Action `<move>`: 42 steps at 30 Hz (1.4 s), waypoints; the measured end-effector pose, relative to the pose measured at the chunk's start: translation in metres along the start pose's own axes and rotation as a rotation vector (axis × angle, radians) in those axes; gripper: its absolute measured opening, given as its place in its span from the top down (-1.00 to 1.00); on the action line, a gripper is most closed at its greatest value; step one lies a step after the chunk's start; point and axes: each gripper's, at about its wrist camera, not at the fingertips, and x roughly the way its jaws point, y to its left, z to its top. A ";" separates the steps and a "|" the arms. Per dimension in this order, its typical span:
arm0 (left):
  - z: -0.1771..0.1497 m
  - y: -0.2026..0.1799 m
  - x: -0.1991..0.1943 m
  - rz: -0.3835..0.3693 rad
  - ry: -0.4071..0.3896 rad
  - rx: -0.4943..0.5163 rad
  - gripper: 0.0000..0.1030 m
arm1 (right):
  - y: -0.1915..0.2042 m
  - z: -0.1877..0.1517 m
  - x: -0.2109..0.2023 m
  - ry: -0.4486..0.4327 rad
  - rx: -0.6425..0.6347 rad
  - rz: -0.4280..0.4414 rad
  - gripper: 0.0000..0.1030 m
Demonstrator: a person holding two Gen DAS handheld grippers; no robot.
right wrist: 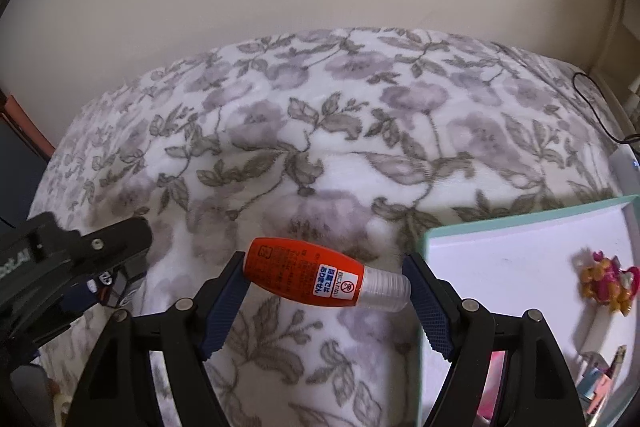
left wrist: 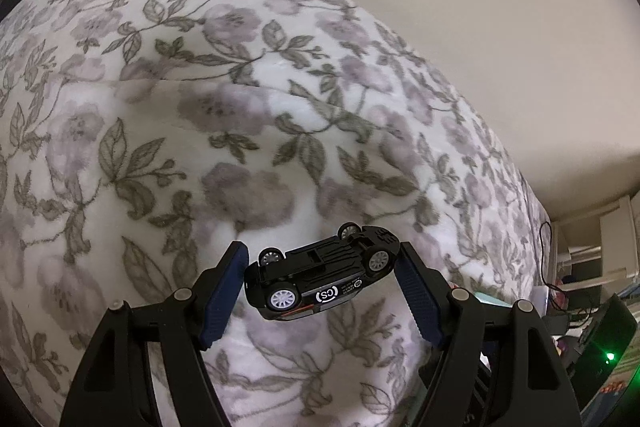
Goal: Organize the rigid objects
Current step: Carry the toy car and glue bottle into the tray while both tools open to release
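My left gripper (left wrist: 322,253) is shut on a black toy car (left wrist: 320,275), pinched end to end between the blue pads. The car hangs above the floral blanket (left wrist: 200,107), tilted so its underside and white wheels face me. My right gripper (right wrist: 324,263) is shut on a small orange bottle (right wrist: 308,273) with a clear cap (right wrist: 388,289), held lengthwise with the cap against the right pad. The bottle is also lifted off the blanket (right wrist: 320,131). The left tool's black frame (right wrist: 72,251) shows at the left edge of the right wrist view.
A teal-rimmed white tray (right wrist: 520,223) lies on the blanket just right of the bottle, holding a pink and yellow charm (right wrist: 608,279) and small items (right wrist: 600,371) at its near corner. A black cable (right wrist: 592,107) runs along the bed's right edge. A beige wall stands behind the bed.
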 end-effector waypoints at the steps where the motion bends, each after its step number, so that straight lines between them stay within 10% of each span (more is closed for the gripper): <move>1: -0.001 -0.002 -0.002 0.000 -0.001 0.005 -0.47 | -0.002 -0.001 -0.005 -0.005 0.000 0.000 -0.55; 42: -0.129 -0.107 -0.089 -0.090 -0.056 0.349 -0.47 | -0.129 -0.068 -0.172 -0.127 0.133 0.024 -0.55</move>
